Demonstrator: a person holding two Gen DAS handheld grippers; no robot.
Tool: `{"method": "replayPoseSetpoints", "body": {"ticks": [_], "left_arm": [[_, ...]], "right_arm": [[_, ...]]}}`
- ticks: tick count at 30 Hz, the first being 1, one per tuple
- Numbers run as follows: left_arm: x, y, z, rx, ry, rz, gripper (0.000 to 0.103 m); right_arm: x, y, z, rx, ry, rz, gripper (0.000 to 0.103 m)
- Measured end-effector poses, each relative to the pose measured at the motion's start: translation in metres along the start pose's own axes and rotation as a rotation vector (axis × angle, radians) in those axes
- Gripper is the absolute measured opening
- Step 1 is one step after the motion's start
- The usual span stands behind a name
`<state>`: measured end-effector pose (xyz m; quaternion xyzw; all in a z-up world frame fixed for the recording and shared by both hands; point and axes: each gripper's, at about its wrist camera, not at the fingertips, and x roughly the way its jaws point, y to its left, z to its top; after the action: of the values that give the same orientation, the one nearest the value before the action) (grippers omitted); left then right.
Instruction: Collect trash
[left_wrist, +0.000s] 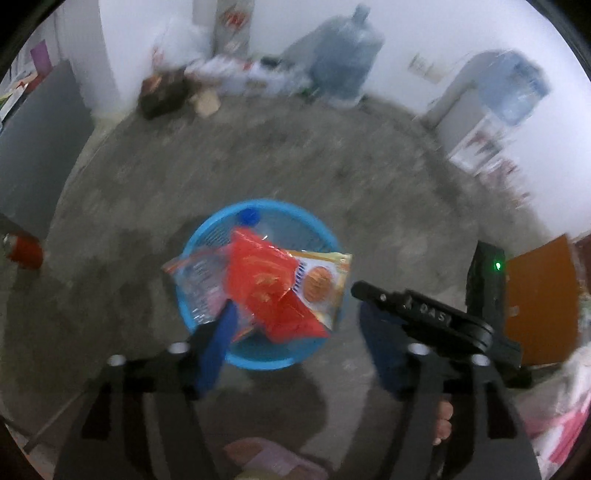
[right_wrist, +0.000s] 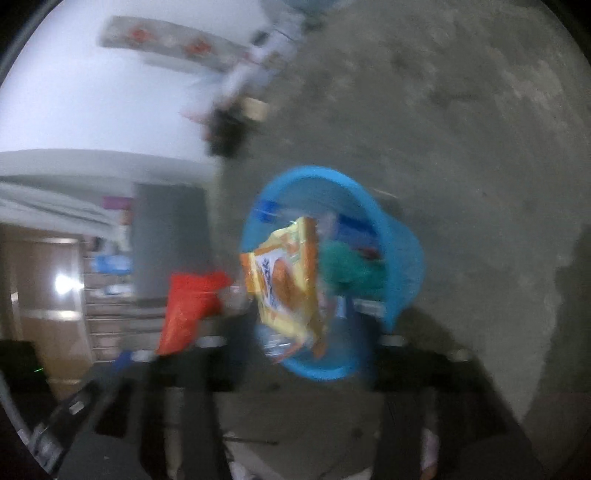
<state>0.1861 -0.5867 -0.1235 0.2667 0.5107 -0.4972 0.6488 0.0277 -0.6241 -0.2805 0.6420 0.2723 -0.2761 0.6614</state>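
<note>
We hold both grippers over a blue basket (left_wrist: 207, 236) that stands on the grey concrete floor (left_wrist: 369, 184). Our left gripper (left_wrist: 295, 317) has its fingers spread apart, the blue pads well clear of each other; a red wrapper (left_wrist: 266, 288) and a clear printed packet (left_wrist: 199, 284) lie just past the left finger, over the basket's mouth, and we cannot tell whether that finger touches them. A yellow snack packet (left_wrist: 321, 284) lies beside the red one, and a blue bottle cap (left_wrist: 248, 216) shows inside the basket.

From the right wrist view (badly blurred) our right gripper (right_wrist: 303, 332) is released, with the yellow packet between its fingers, not visibly pinched. A green crumpled thing (right_wrist: 347, 269) sits in the basket. Large water jugs (left_wrist: 347, 55) stand by the far wall.
</note>
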Motion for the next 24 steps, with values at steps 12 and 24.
{"method": "replayPoseSetpoints", "body": {"ticks": [12, 24], "left_arm": [[-0.102, 0.024, -0.032, -0.063, -0.195, -0.049, 0.075], [-0.282, 0.041, -0.212, -0.280, -0.525, 0.098, 0.097]], "right_arm": [[-0.072, 0.013, -0.023, -0.213, -0.128, -0.106, 0.054], [-0.211, 0.126, -0.150, -0.765, -0.324, -0.031, 0.093]]}}
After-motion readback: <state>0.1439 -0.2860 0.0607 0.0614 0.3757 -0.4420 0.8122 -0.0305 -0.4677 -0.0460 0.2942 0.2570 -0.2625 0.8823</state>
